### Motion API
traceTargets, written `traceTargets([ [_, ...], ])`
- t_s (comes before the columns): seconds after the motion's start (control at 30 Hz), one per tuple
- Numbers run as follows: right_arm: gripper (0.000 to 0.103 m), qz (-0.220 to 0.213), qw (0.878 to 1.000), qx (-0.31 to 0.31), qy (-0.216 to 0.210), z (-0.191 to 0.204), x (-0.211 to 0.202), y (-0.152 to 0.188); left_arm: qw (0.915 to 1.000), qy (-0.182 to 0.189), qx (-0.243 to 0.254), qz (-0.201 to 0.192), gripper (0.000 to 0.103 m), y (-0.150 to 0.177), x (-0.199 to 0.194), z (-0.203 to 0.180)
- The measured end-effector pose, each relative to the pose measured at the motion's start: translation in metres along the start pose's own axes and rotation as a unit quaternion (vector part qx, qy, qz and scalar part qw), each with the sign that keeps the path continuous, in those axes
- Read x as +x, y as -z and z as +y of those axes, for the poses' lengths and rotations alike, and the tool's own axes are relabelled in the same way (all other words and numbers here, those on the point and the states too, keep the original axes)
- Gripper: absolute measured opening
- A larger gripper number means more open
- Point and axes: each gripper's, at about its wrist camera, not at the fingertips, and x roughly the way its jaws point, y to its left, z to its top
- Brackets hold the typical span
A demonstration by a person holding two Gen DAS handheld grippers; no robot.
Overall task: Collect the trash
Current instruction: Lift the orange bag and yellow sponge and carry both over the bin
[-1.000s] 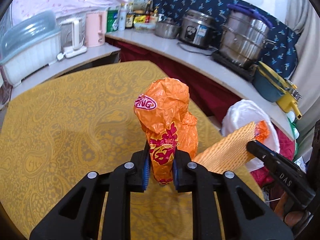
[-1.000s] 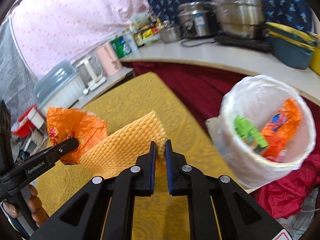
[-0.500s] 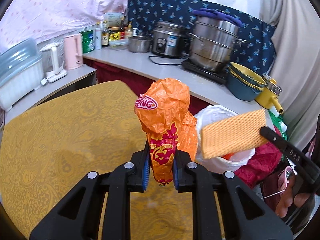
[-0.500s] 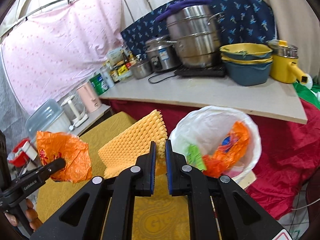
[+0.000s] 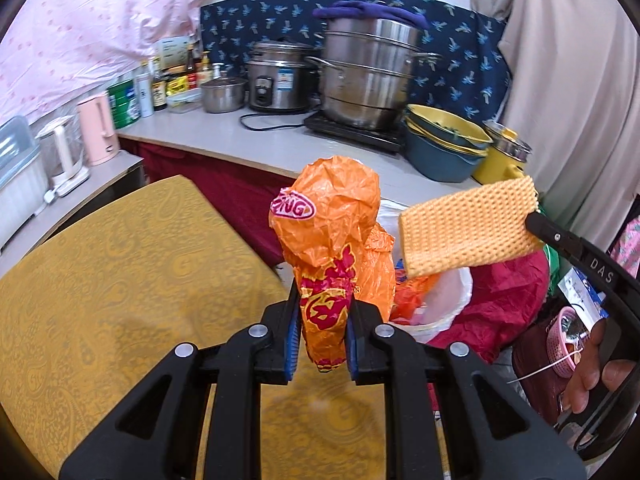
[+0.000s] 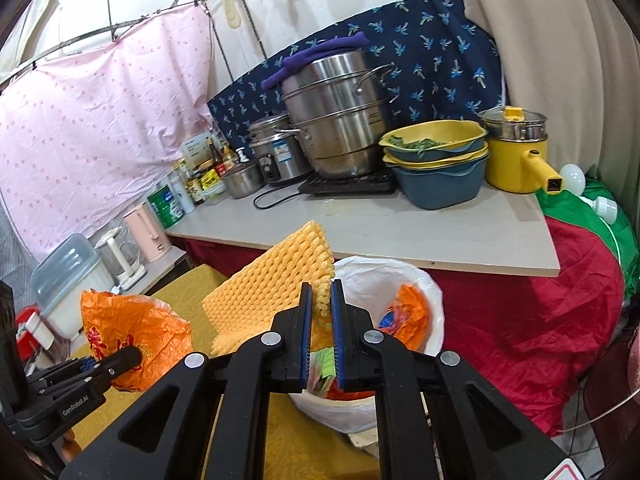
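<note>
- Moved off the yellow table since the earlier frames, both grippers with their loads; now up at the white-lined trash bin, counter and steel pots filling the background.
- Crumpled orange plastic bag pinched at its lower neck by the left gripper, bulk standing upright above the fingertips, tail hanging just below.
- Left jaws narrowed onto the bag, blue pads pressed against both sides.
- Yellow foam net sheet clamped at one edge by the right gripper, rest fanning up and left of the fingers, hanging over the bin's near rim.
- Right jaws nearly closed, only the sheet's thickness between the pads.
- Seen from the left wrist: foam sheet held flat out to the right of the bag, above the bin, right gripper reaching in from the lower right with bare fingers wrapped around its handle.
- Seen from the right wrist: left gripper low at left, orange bag over the table edge, beside the bin.
- Inside the bin: orange wrapper and a green scrap.
</note>
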Motion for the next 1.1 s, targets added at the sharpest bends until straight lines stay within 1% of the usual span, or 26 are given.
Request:
traceTargets([
  [0.23,0.009,-0.01,1.0,0.014,0.023,-0.029,-0.002,-0.006,0.9995,0.016,0.026,0.004,0.018,-0.006,0.02,-0.035],
  [0.47,0.009,-0.013,0.999,0.021,0.043,-0.053,0.008,-0.012,0.9989,0.027,0.037,0.01,0.018,-0.014,0.044,-0.057],
  [0.63,0.009,-0.006,0.998,0.022,0.055,-0.064,0.024,-0.013,0.9984,0.034,0.041,0.02,0.018,-0.02,0.068,-0.066],
  [0.9,0.009,0.009,0.997,0.02,0.074,-0.077,0.055,-0.012,0.9968,0.04,0.046,0.052,0.02,-0.023,0.114,-0.076],
  [1.1,0.009,0.018,0.996,0.025,0.082,-0.085,0.076,-0.01,0.9958,0.034,0.041,0.074,0.023,-0.02,0.143,-0.076],
])
